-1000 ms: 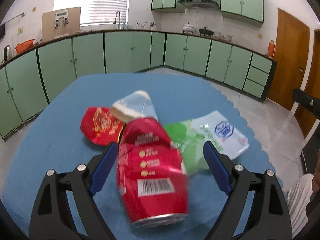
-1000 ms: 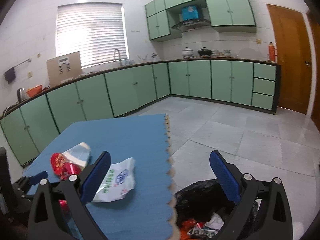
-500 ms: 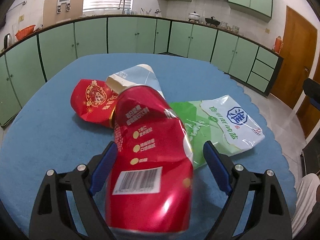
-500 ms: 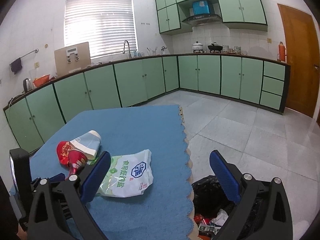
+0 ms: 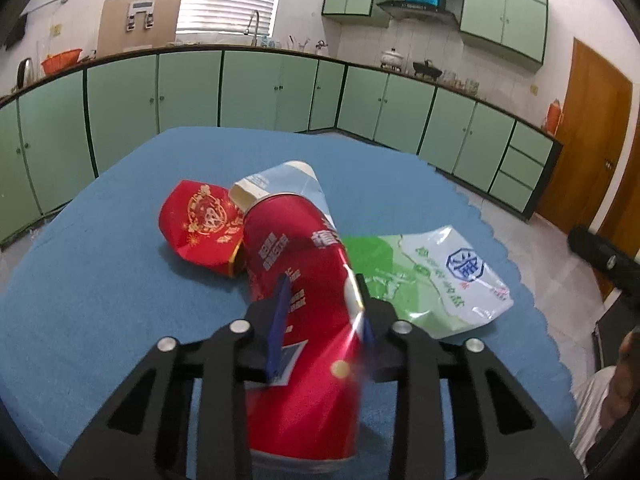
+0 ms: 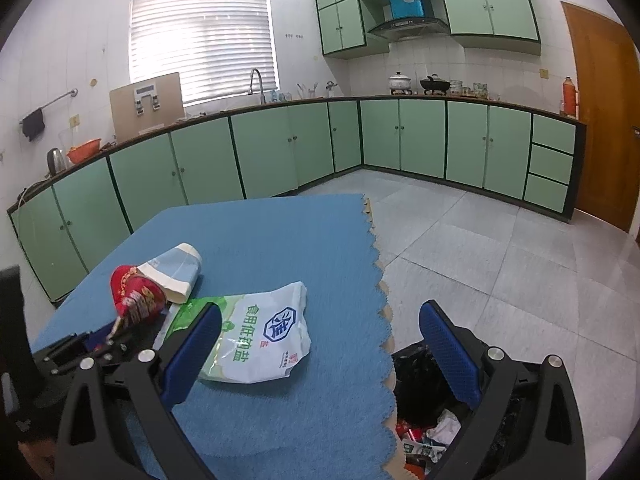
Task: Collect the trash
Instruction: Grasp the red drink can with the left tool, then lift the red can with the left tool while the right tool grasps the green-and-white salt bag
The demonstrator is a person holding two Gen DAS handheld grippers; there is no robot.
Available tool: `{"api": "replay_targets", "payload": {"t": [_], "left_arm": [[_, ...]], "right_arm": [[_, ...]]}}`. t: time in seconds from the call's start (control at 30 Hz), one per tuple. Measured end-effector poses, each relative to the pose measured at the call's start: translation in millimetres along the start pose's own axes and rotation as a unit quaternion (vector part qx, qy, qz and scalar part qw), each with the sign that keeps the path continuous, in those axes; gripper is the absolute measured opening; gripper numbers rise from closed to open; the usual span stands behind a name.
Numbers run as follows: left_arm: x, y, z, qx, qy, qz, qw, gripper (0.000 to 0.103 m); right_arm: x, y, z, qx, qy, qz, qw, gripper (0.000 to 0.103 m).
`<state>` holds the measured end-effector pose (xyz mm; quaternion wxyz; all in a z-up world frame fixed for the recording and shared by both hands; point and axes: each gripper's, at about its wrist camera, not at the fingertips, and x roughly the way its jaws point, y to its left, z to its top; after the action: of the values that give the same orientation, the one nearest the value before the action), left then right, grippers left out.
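The left hand-held gripper has just been closing, and its 2 blue pads now squeeze the dented red can from either side. The can lies lengthwise between the fingers on the blue surface, with its far end pointing toward the kitchen cabinets.

Touching the can's far end is a crumpled red wrapper, and a pale blue-and-white paper cup lies on its side just behind both. To the right of the can, a green-and-white plastic bag with a blue hexagon logo lies flat, one edge tucked close against the can.

The right hand-held gripper hovers over the near right part of the surface with its jaws spread wide and nothing between them; its left finger hangs above the plastic bag's edge. Below its right finger, on the tiled floor just beside the surface's scalloped edge, sits a black trash bag already holding scraps of litter.
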<state>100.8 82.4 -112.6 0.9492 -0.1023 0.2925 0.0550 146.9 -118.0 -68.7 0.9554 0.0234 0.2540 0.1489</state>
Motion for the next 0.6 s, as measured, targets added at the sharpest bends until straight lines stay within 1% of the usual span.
{"api": "replay_targets", "payload": {"t": [0.1, 0.17, 0.5, 0.6], "left_arm": [[-6.1, 7.5, 2.0, -0.017, -0.003, -0.002, 0.9999, 0.024], [-9.0, 11.4, 4.8, -0.017, -0.006, 0.002, 0.9998, 0.022], [2.2, 31.6, 11.1, -0.05, 0.007, 0.029, 0.9983, 0.022], [4.5, 34.3, 9.6, -0.049, 0.006, 0.023, 0.9985, 0.02]], "right_arm": [[1.4, 2.9, -1.9, -0.005, 0.003, 0.003, 1.0, 0.097], [1.4, 3.7, -2.5, -0.007, 0.005, 0.005, 1.0, 0.097], [1.4, 6.5, -2.9, -0.01, 0.005, 0.007, 1.0, 0.097], [5.0, 6.7, -4.1, -0.01, 0.008, 0.008, 1.0, 0.097]]}}
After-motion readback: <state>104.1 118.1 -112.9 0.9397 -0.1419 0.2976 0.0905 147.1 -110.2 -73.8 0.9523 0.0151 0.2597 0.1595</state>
